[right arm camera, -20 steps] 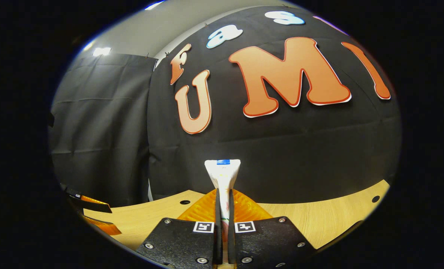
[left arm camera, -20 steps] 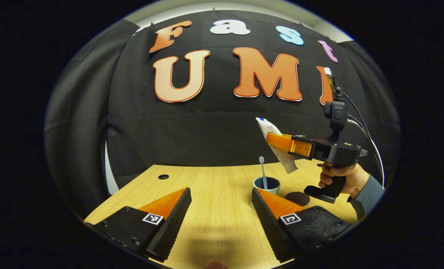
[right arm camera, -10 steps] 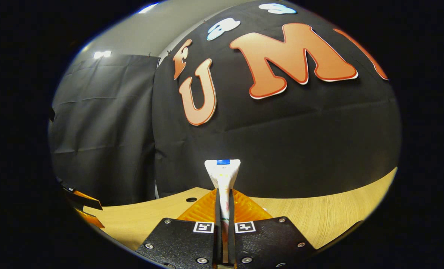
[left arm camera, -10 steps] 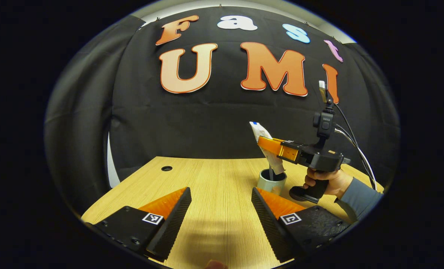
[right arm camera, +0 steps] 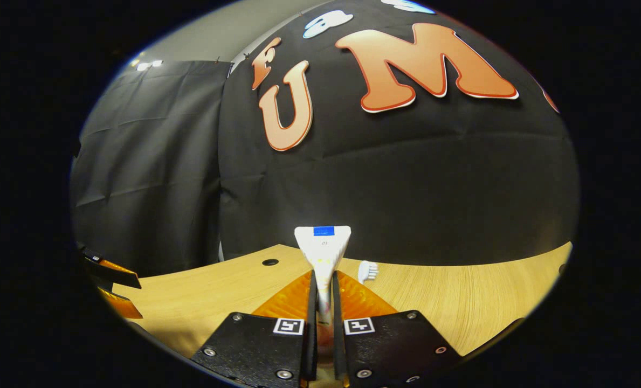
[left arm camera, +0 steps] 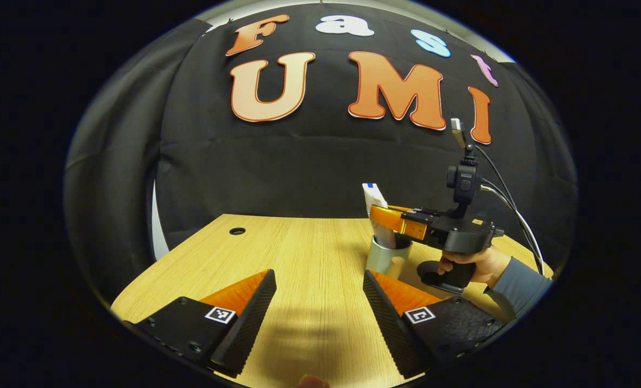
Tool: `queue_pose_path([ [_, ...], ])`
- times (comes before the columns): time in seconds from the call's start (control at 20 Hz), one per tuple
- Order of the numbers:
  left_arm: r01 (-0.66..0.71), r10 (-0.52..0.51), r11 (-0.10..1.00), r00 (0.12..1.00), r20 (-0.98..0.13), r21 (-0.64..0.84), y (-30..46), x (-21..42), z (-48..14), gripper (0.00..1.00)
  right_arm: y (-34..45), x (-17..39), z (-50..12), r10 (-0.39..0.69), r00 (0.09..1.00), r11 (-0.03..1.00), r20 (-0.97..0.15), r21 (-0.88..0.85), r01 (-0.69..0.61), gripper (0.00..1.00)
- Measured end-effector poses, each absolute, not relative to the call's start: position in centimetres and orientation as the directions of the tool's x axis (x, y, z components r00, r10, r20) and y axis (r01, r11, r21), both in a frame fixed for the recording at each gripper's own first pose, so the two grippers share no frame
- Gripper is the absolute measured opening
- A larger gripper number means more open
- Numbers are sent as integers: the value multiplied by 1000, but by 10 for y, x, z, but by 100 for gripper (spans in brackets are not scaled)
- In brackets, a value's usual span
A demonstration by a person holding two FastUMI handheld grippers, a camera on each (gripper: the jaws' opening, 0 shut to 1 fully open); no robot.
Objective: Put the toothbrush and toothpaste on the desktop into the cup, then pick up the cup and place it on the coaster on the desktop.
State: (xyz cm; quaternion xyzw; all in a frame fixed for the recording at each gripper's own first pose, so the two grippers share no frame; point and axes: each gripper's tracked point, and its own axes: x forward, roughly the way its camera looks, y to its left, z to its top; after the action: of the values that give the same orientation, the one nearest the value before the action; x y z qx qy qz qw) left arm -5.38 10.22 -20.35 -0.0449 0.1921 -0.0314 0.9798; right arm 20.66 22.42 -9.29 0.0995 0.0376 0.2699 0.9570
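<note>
Now my right gripper point(right arm camera: 321, 302) grips the toothpaste point(right arm camera: 322, 249) over the cup point(left arm camera: 386, 256).

In the left gripper view, my right gripper point(left arm camera: 387, 218) is clenched on the tube point(left arm camera: 377, 210), both fingers pressing its flat sides, with the tube's lower end down inside the cup's mouth and its crimped end pointing up. The cup stands on the desk point(left arm camera: 309, 258) toward the right side, nearer the far edge than the near one. My hand point(left arm camera: 474, 261) holds that gripper's handle just right of the cup. In the right gripper view the toothbrush point(right arm camera: 367, 270) head pokes up just right of the tube. My left gripper point(left arm camera: 318, 302) hangs released, jaws wide apart, low over the near edge of the desk, holding nothing. A round hole point(left arm camera: 237, 231) sits near the far left corner.
</note>
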Motion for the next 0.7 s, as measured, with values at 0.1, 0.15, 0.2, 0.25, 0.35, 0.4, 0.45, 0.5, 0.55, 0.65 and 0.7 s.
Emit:
queue_pose_path([
  [0.1, 51, -87, 993, 920, -381, -104, 94, -58, -206, 98, 218, 199, -93, 523, 852, 841, -28, 177, -511, 13],
  [0.15, 55, -92, 993, 918, -385, -107, 90, -60, -209, 98, 215, 195, -95, 520, 853, 846, -42, 159, -508, 14],
  [0.2, 59, -99, 992, 915, -392, -112, 89, -57, -211, 98, 210, 191, -93, 514, 856, 851, -43, 147, -504, 16],
  [0.25, 65, -107, 991, 911, -399, -117, 85, -54, -215, 98, 203, 187, -91, 504, 862, 858, -45, 136, -495, 16],
  [0.35, 80, -125, 989, 902, -414, -124, 74, -54, -217, 98, 187, 183, -87, 480, 876, 873, -52, 125, -471, 16],
  [0.4, 86, -130, 989, 898, -421, -123, 68, -55, -215, 98, 181, 178, -87, 475, 878, 875, -55, 133, -465, 16],
  [0.45, 95, -139, 988, 892, -430, -123, 63, -52, -215, 98, 174, 173, -84, 475, 878, 875, -62, 139, -463, 16],
  [0.5, 103, -149, 986, 890, -432, -128, 57, -48, -213, 98, 168, 167, -81, 472, 879, 877, -67, 139, -460, 16],
  [0.55, 107, -155, 985, 884, -442, -132, 53, -45, -214, 98, 161, 160, -78, 465, 882, 881, -70, 132, -454, 17],
  [0.65, 125, -175, 982, 874, -453, -140, 40, -36, -212, 98, 146, 146, -65, 455, 888, 888, -65, 113, -446, 23],
  [0.7, 136, -188, 980, 868, -459, -144, 35, -31, -211, 98, 138, 140, -58, 447, 892, 892, -61, 106, -440, 31],
])
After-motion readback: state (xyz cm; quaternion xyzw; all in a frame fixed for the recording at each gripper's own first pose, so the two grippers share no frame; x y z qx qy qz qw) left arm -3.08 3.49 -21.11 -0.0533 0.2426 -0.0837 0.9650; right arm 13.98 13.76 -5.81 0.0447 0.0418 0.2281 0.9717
